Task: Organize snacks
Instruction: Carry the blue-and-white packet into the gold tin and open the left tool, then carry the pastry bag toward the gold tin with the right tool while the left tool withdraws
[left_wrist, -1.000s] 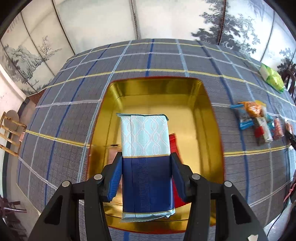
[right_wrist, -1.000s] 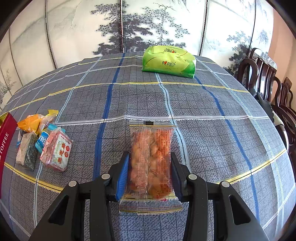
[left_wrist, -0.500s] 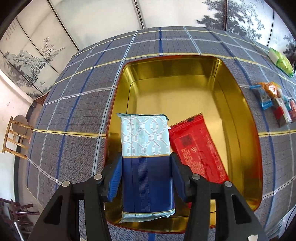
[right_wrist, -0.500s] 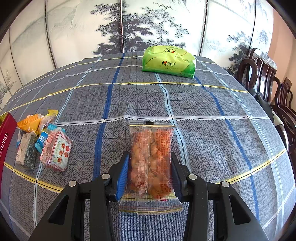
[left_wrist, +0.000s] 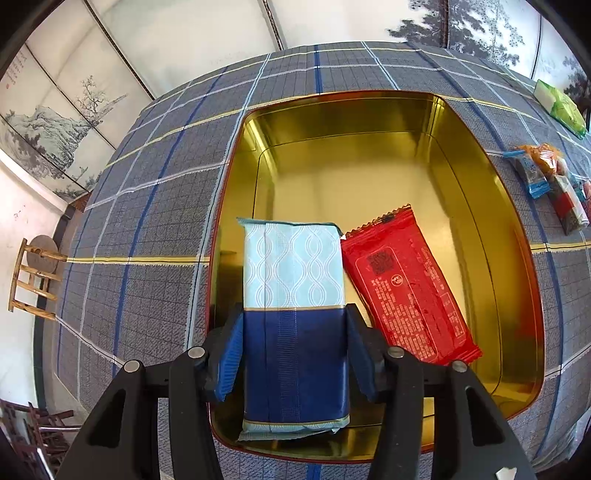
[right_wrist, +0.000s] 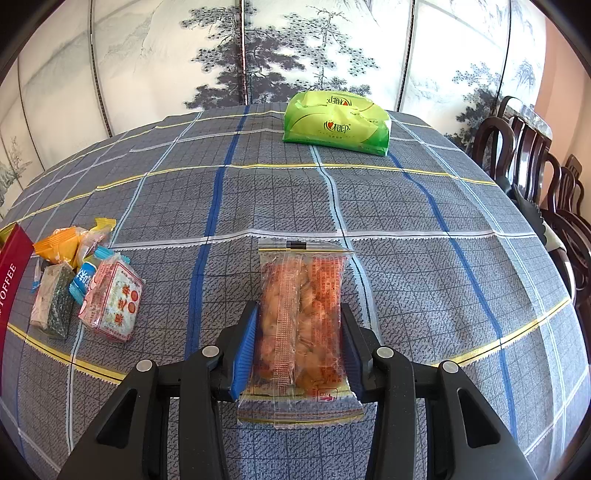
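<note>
a grey checked tablecloth (right_wrist: 406, 258) with blue, white and yellow lines covers the whole table, and painted screens (right_wrist: 288, 48) of ink pines and hills stand behind it. dark wooden chairs (right_wrist: 546, 177) line the right side in the right wrist view; a small wooden stool (left_wrist: 35, 280) sits on the floor off the table's left edge in the left wrist view.

the left gripper (left_wrist: 293, 354) hangs over the near end of an open gold tin (left_wrist: 480, 206) with a red rim. a blue and pale-blue packet (left_wrist: 295, 325) sits between its jaws, which have just been opening; whether the pads still press on it is hard to say. a red packet (left_wrist: 410, 291) lies flat in the tin just beside it, tilted.

the right gripper (right_wrist: 299, 347) is closed narrowly on a clear packet of orange snacks (right_wrist: 301, 321), above the cloth. a small heap of wrapped snacks (right_wrist: 85, 280) lies on the cloth to its left, next to the tin's red side. a green tissue pack (right_wrist: 336, 122) rests at the far edge of the table.
</note>
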